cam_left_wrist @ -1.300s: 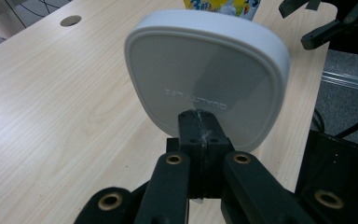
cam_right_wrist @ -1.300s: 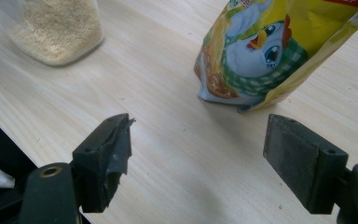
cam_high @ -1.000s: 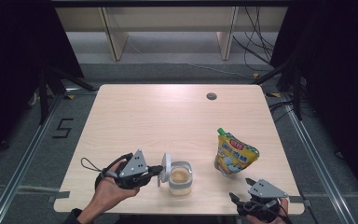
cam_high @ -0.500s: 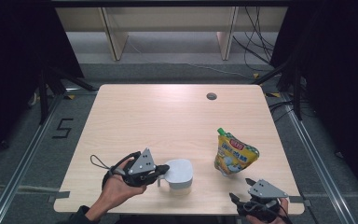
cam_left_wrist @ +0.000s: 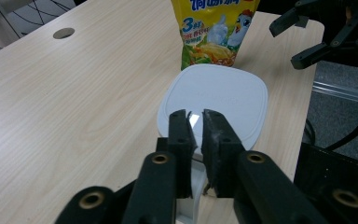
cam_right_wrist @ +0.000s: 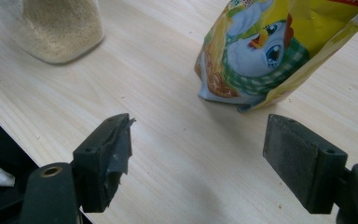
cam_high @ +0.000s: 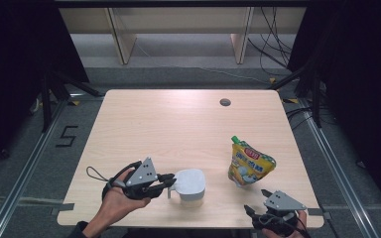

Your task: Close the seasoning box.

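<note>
Your left hand-held gripper (cam_left_wrist: 195,135) has its jaws pinched onto the tab at the near edge of the white lid (cam_left_wrist: 214,100); lid lies flat on the container (cam_high: 191,184), which sits on the desk (cam_high: 178,124) near the front edge, just left of the yellow pouch (cam_high: 249,162); in the right gripper view the container (cam_right_wrist: 56,28) shows as clear plastic with pale granules inside.

Your right hand-held gripper (cam_right_wrist: 198,151) has its jaws spread wide, holding nothing; it hovers at the front right corner of the desk, near the pouch (cam_right_wrist: 279,51) but apart from it.

My read: you're closing the container; to seat the lid well, press straight down on the tab side, don't drag sideways or the container may slide towards the pouch; if the far edge rides up, let go of the tab and press on the lid centre; the right gripper is free to brace the container wall if it shifts.

Versus the earlier frames: a second ago the lid stood up on edge beside the open container with the contents showing; half a second ago it was nearly down; now it's flat on top; left gripper has followed it in; right gripper and pouch unchanged.
</note>
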Demonstrator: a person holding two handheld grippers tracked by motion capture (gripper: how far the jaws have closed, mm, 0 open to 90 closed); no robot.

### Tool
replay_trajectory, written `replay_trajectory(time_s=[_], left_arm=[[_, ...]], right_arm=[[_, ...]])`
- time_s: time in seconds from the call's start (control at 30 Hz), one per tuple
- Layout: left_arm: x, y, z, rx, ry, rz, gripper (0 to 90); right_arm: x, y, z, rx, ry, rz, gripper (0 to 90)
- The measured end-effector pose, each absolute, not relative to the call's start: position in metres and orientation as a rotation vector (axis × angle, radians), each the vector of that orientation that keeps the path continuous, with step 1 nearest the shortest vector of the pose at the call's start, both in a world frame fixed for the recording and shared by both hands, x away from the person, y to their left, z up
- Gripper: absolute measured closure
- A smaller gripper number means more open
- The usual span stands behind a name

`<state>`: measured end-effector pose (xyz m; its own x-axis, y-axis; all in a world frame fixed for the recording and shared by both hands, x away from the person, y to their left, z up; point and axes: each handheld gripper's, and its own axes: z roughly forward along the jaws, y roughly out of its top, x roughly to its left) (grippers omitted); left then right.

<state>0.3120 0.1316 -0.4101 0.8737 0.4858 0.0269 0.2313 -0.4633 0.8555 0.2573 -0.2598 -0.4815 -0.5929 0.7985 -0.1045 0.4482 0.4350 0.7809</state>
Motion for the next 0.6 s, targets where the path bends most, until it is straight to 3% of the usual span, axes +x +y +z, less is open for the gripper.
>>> replay_trajectory(time_s=[0.07,0.3,0.47,0.6], left_arm=[[0.312,0.135,-0.411,2.049,0.532,0.313,73.4],[0.307,0.153,-0.421,2.031,0.596,0.259,43.7],[0.303,0.165,-0.435,2.053,0.614,0.275,31.5],[0.3,0.17,-0.445,2.06,0.607,0.276,29.6]], right_arm=[[0.257,-0.26,-0.482,1.051,2.227,1.008,24.6],[0.258,-0.26,-0.482,1.056,2.235,1.01,24.6],[0.258,-0.261,-0.483,1.065,2.236,1.011,24.6],[0.258,-0.261,-0.483,1.052,2.228,1.011,24.6]])
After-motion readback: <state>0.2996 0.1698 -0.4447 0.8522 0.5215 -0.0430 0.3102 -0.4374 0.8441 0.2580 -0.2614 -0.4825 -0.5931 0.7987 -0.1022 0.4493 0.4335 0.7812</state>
